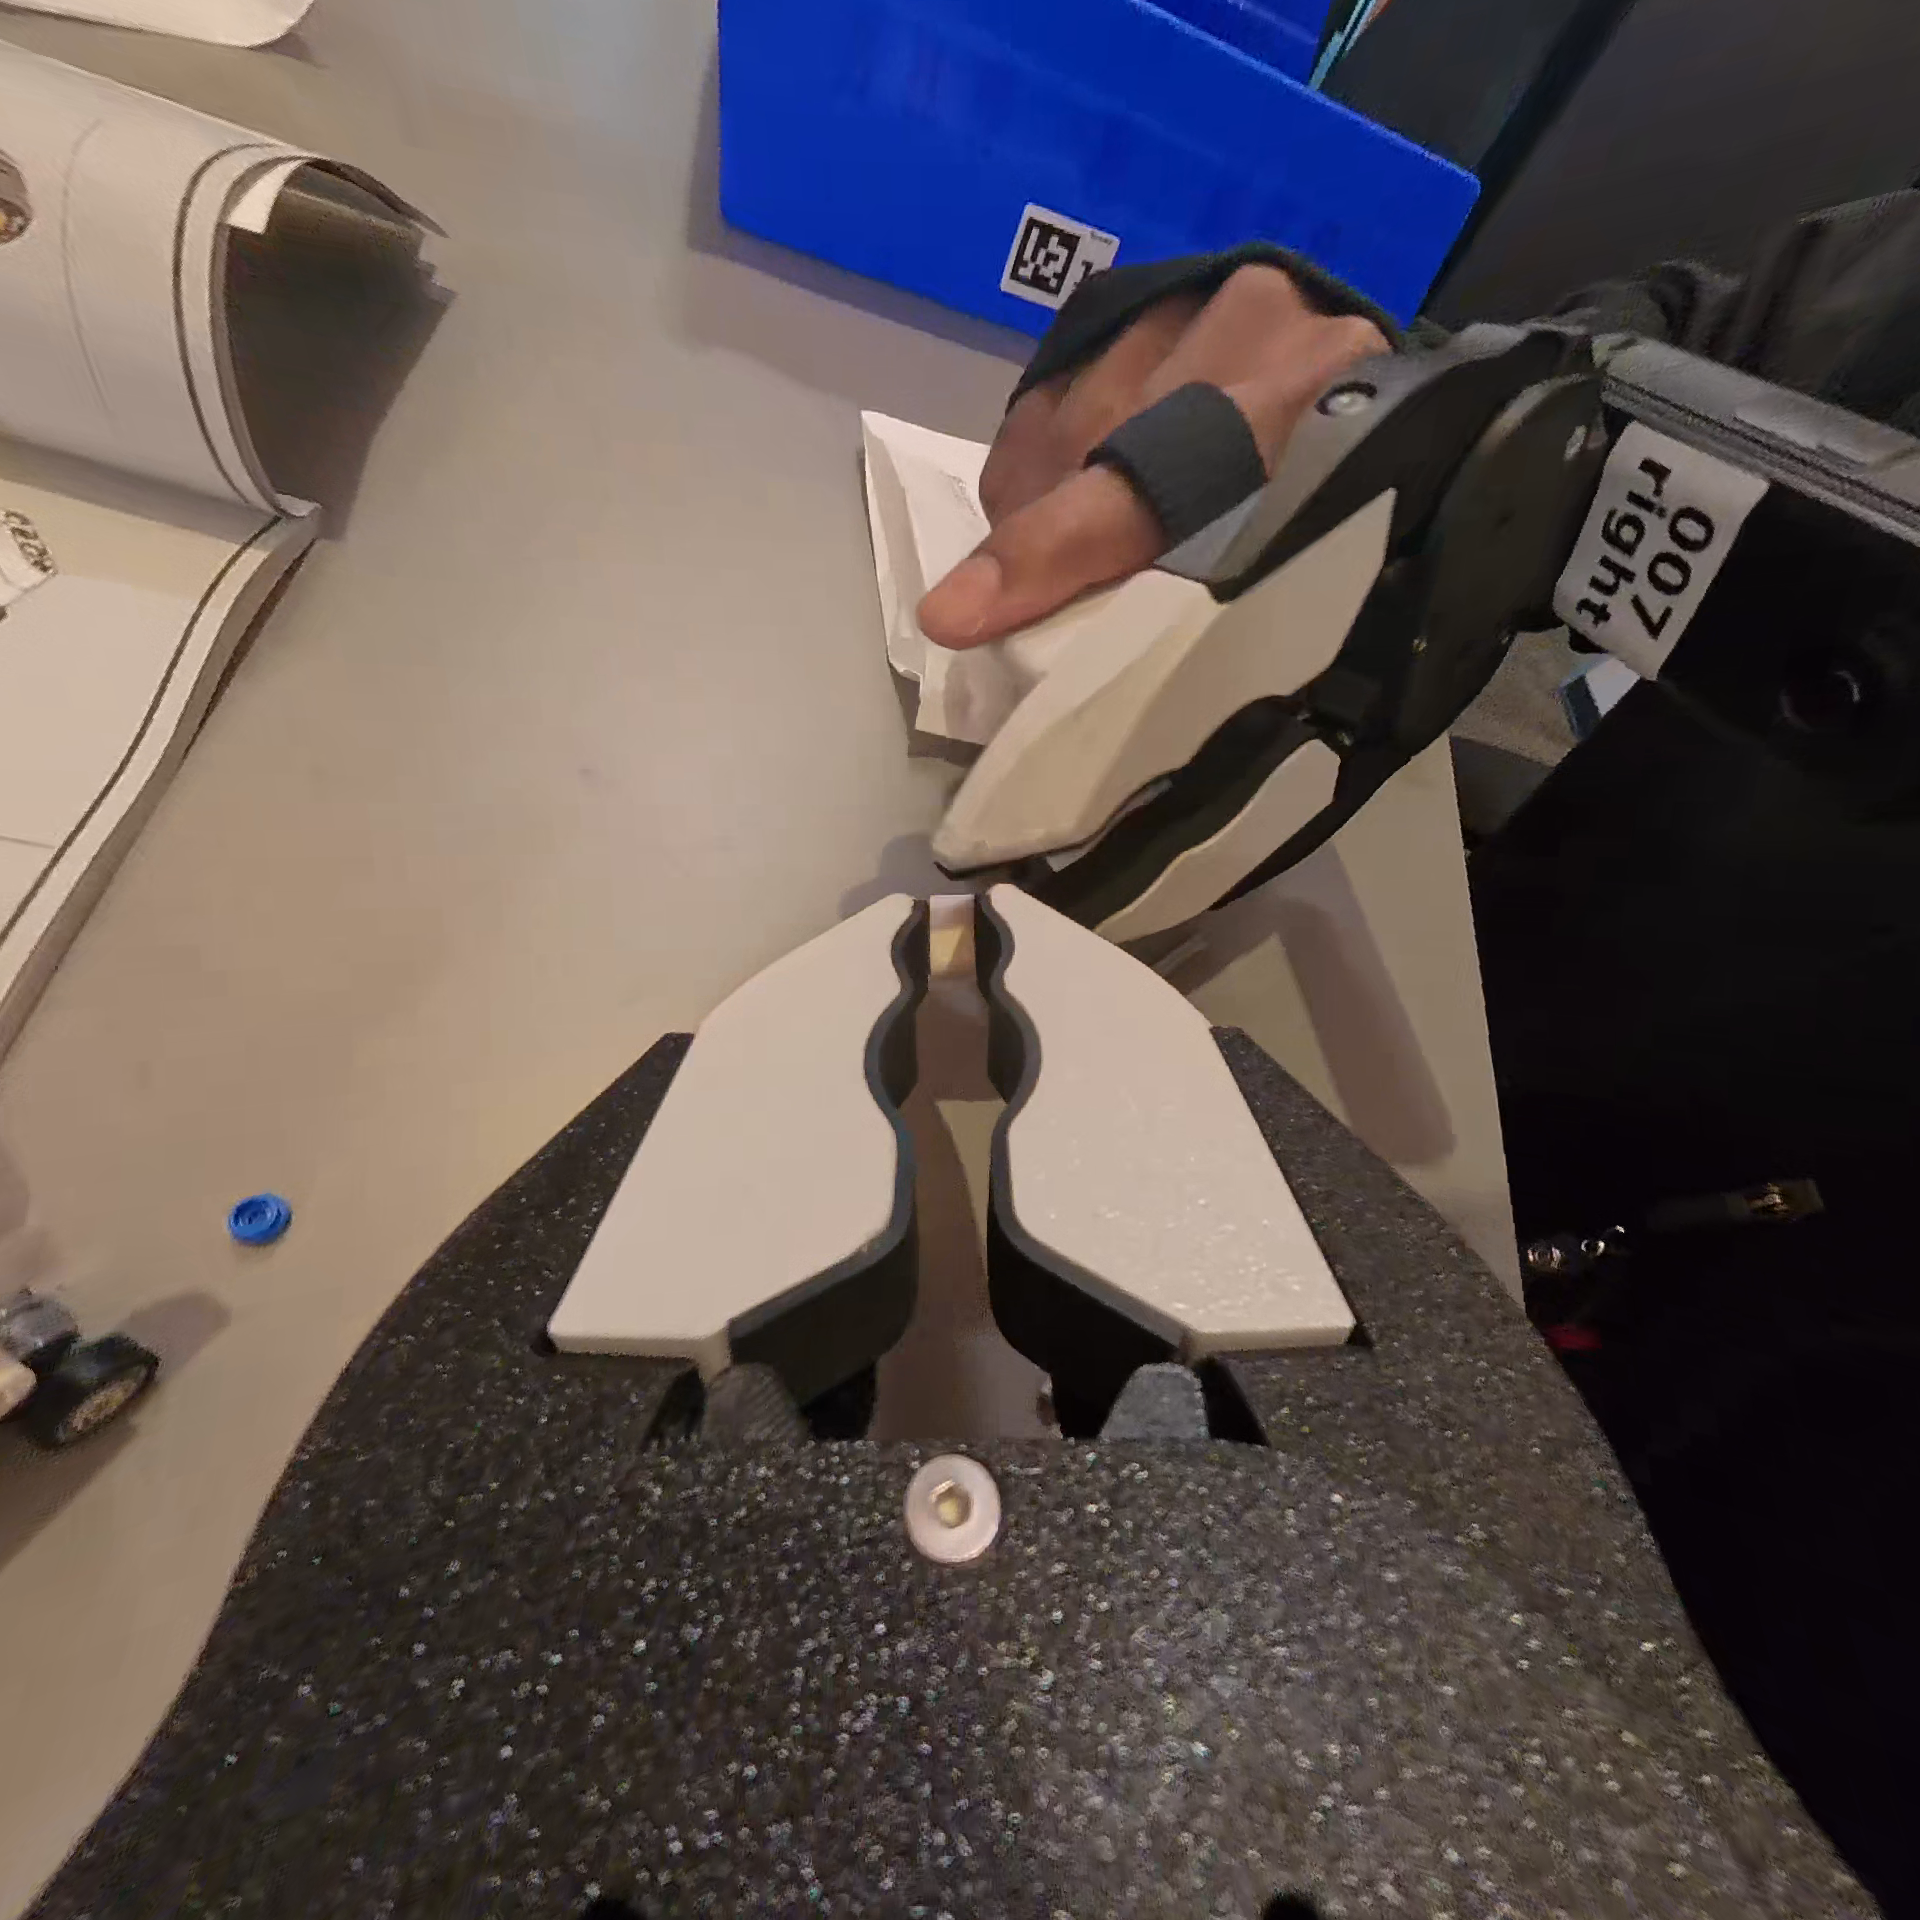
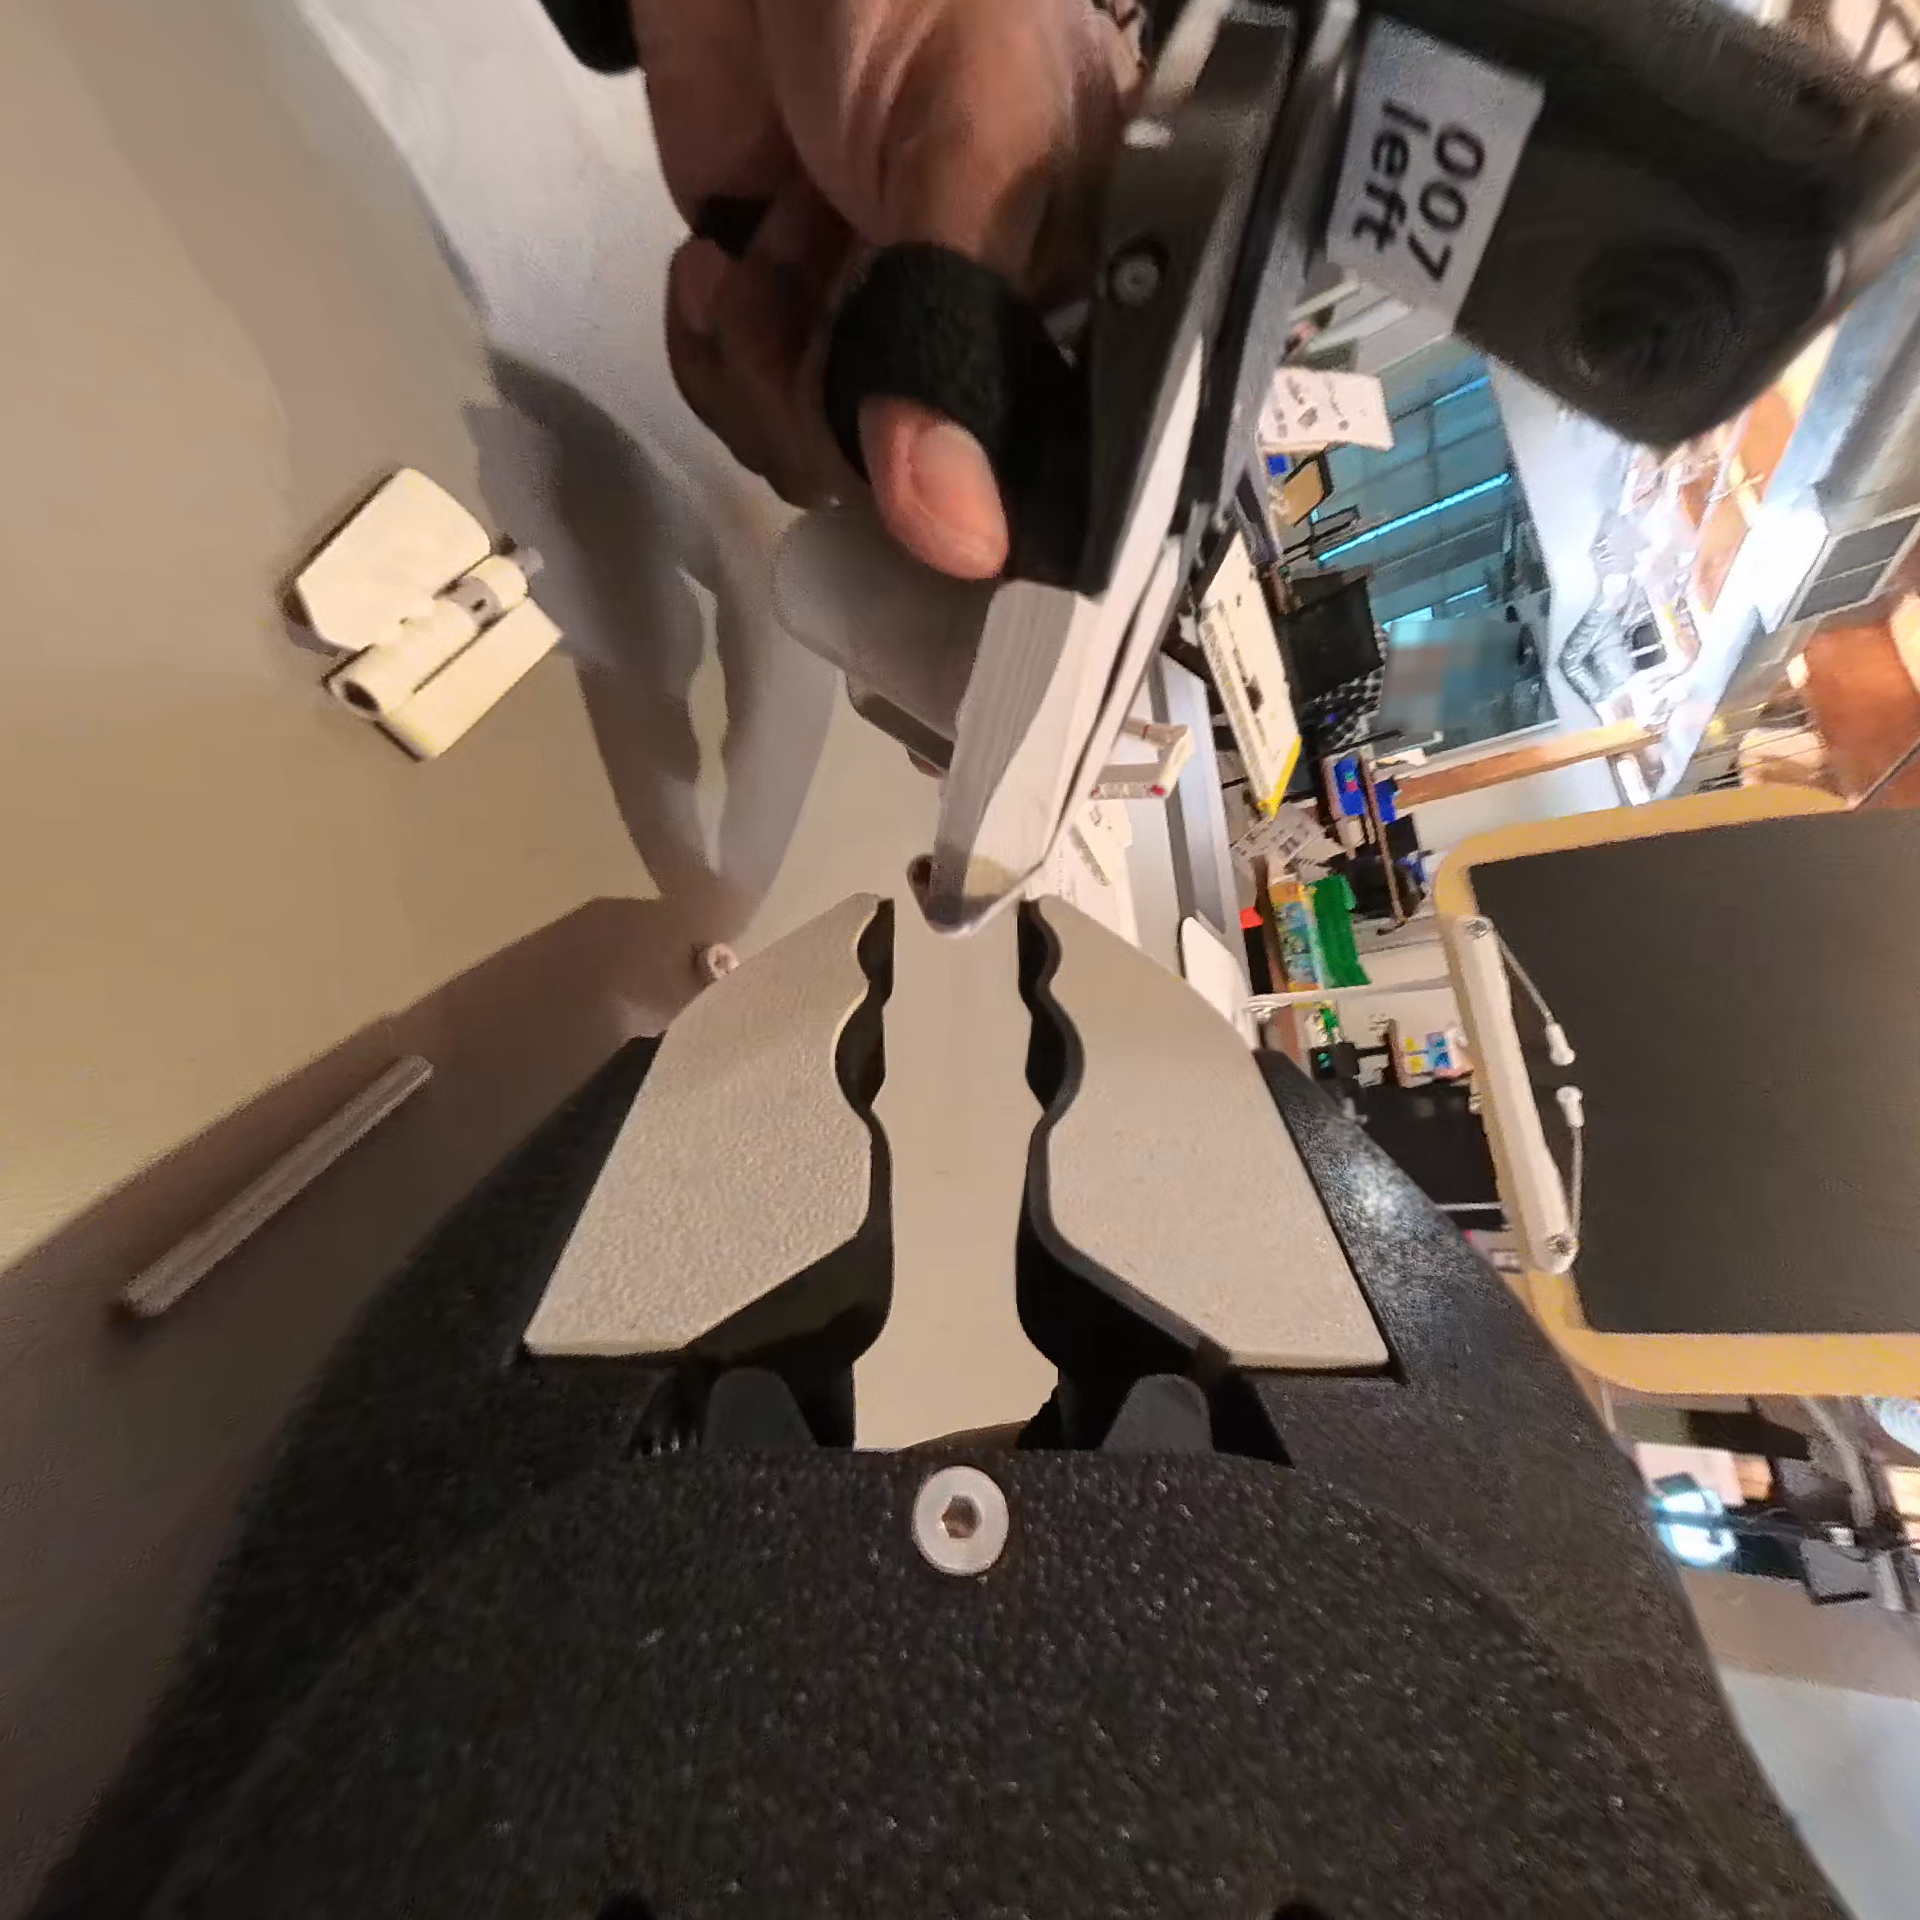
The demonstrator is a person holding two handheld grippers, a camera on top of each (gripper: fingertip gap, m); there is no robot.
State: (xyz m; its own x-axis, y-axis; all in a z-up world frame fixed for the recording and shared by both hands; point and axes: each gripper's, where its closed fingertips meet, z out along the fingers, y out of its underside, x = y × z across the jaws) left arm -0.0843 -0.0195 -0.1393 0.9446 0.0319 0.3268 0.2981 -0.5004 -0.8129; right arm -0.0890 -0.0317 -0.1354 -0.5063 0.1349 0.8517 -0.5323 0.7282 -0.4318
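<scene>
Beige small piece [image 1: 953,940] pinched between left jaws.

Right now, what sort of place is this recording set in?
Probably a workshop or lab bench for toy brick building: a beige table with open instruction booklets, a blue bin, loose small parts, and cluttered shelves behind.
</scene>
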